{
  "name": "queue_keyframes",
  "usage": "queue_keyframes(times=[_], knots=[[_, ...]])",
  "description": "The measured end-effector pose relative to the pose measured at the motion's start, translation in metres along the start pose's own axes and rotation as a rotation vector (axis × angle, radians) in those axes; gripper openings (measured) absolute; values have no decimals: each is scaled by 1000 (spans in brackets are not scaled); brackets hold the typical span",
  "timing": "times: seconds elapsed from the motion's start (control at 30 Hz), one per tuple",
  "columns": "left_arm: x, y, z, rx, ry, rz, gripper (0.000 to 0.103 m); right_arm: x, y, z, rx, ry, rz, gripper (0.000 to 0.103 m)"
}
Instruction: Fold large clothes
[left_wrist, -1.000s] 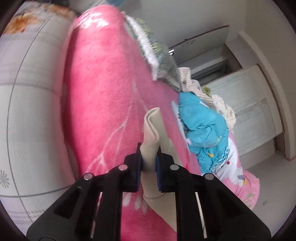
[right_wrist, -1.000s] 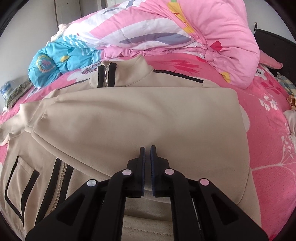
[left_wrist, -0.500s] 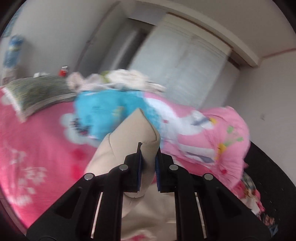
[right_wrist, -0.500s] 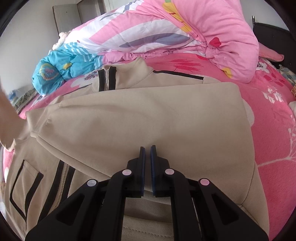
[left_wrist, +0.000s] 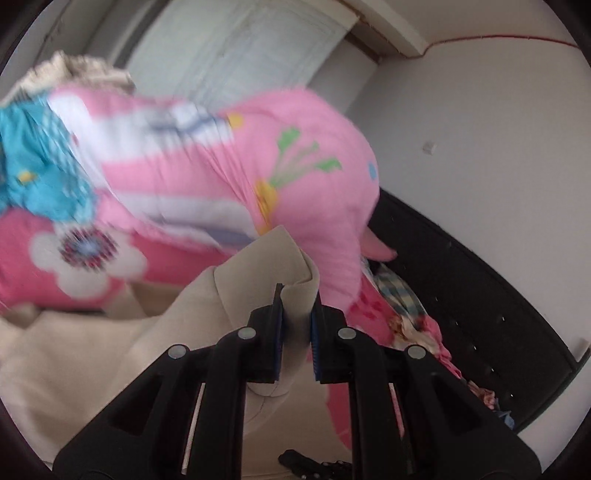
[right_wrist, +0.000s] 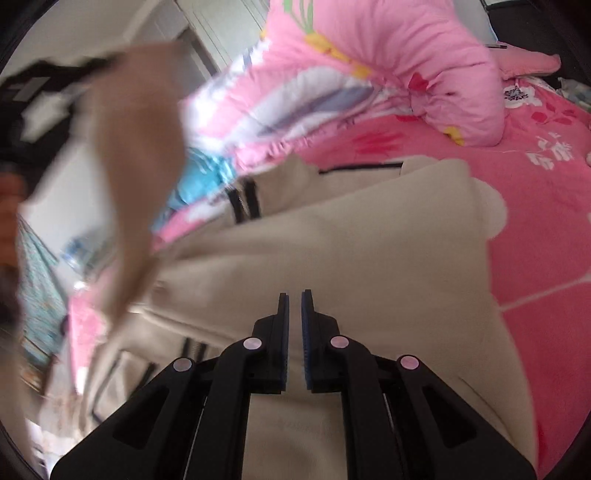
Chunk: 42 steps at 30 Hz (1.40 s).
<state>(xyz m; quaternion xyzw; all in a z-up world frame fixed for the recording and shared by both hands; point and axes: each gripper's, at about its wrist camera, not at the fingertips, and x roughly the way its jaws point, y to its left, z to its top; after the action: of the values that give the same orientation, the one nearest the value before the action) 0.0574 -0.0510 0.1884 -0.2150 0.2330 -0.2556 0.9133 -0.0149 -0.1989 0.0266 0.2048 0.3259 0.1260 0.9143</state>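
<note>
In the left wrist view, the far left is smeared by motion: a blue bundle (left_wrist: 35, 173) and a pale frilly heap (left_wrist: 74, 70) above it have no clear edges. To their right a pink quilt (left_wrist: 258, 155) with white bands and a flower print fills the middle, also blurred. Below it lies the beige jacket (left_wrist: 74, 354), spread over the bed; its lower part is cut off by the frame edge. The left gripper (left_wrist: 296, 299) pinches a raised fold of the jacket's sleeve (left_wrist: 266, 258) between its 2 blue pads, the cloth bulging above and hanging below the tips. Further right, a dark headboard (left_wrist: 480, 295) runs along the white wall, with small crumpled cloths at its foot too blurred to name.

In the right wrist view, the far left edge holds a dark shape and a skin-toned smear that cannot be made out. Just right of them the lifted sleeve (right_wrist: 136, 147) hangs in the air as a blurred beige strip. The jacket (right_wrist: 351, 258) lies on the pink bedsheet (right_wrist: 535, 221), its black-trimmed zip collar (right_wrist: 242, 199) at the far side, the quilt (right_wrist: 369, 55) beyond. The right gripper (right_wrist: 294, 295) sits low over the jacket's near part, pads pressed nearly together; nothing shows between the tips, and its own fingers hide the cloth beneath.
</note>
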Motion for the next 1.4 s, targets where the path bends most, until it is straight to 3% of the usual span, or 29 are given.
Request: queue_keyframes(times=[0.17, 0.2, 0.3, 0.4, 0.47, 0.5, 0.6, 0.63, 0.73, 0.8, 0.9, 1.0, 1.2, 1.33, 1.4], knots=[[78, -8, -64, -16, 174, -29, 13, -56, -10, -12, -13, -56, 17, 8], [93, -4, -72, -21, 237, -48, 18, -66, -13, -14, -15, -52, 16, 9], [129, 0, -98, -84, 455, -172, 47, -82, -20, -14, -26, -39, -6, 11], [119, 7, -100, -160, 497, -313, 59, -101, -30, -4, -10, -51, 1, 14], [101, 12, -89, -147, 477, -352, 65, -106, -35, 7, -9, -58, 1, 18], [91, 15, -82, -106, 458, -328, 65, -106, -37, 18, -17, -56, -8, 18], [65, 19, -67, 79, 431, -162, 65, -78, -34, 50, -62, 9, 2, 21], [61, 26, -65, 108, 431, -114, 64, -64, -34, 59, -63, 39, 33, 29], [56, 51, -64, 56, 447, -76, 64, -10, -41, 82, -24, 176, 88, 39], [46, 64, -67, 66, 439, -58, 64, 20, -42, 90, -47, 240, -22, 39], [33, 78, -71, 96, 437, -9, 64, 48, -41, 94, -98, 302, -83, 39], [7, 93, -68, 118, 431, 10, 64, 70, -55, 83, -26, 397, -137, 0], [-46, 127, -54, 173, 373, 120, 64, 20, -50, 70, -19, 260, -205, 0], [-49, 162, -51, 116, 389, 190, 63, 14, -75, 64, -6, 301, -282, 0], [-45, 176, -57, 83, 395, 205, 56, 10, -76, 65, 16, 279, -177, 0]])
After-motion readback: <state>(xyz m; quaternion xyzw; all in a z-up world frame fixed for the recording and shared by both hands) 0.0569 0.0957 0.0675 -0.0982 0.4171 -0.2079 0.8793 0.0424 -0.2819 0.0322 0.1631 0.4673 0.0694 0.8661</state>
